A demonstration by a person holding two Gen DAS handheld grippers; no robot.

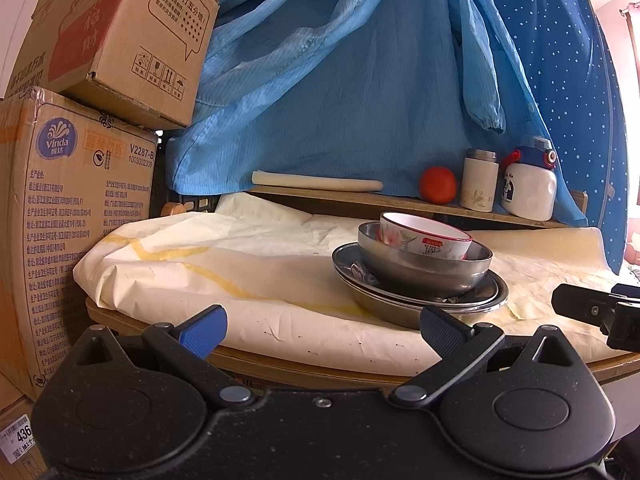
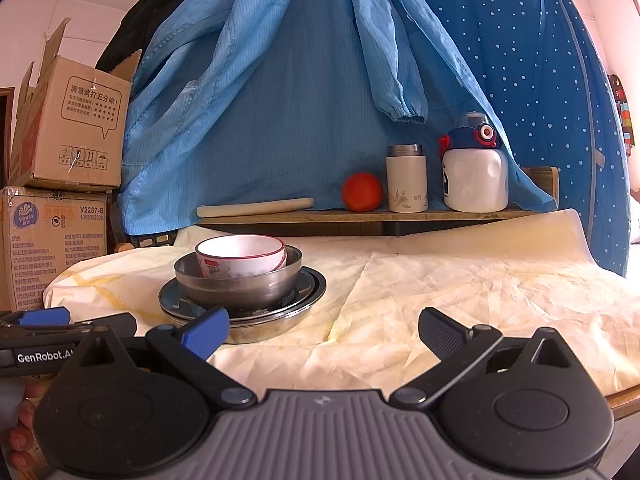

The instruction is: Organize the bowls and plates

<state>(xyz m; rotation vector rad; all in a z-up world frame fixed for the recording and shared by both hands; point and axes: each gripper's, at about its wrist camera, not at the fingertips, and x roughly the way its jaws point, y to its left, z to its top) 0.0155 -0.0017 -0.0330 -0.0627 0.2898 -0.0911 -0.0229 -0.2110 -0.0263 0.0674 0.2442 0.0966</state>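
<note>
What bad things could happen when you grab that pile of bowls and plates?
1. The white bowl with the red rim sits tilted inside the steel bowl, so it might slide or tip out if the stack is lifted whole.
2. The steel plates look smooth and nested, so they may slip between the fingers.
3. The cream cloth is wrinkled, so dragging the stack could bunch it and wobble everything.

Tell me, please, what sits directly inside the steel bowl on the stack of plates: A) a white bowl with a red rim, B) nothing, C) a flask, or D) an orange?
A: the white bowl with a red rim is nested, tilted, in the steel bowl, which stands on the plates; the orange and flask stand on the shelf behind.
</note>
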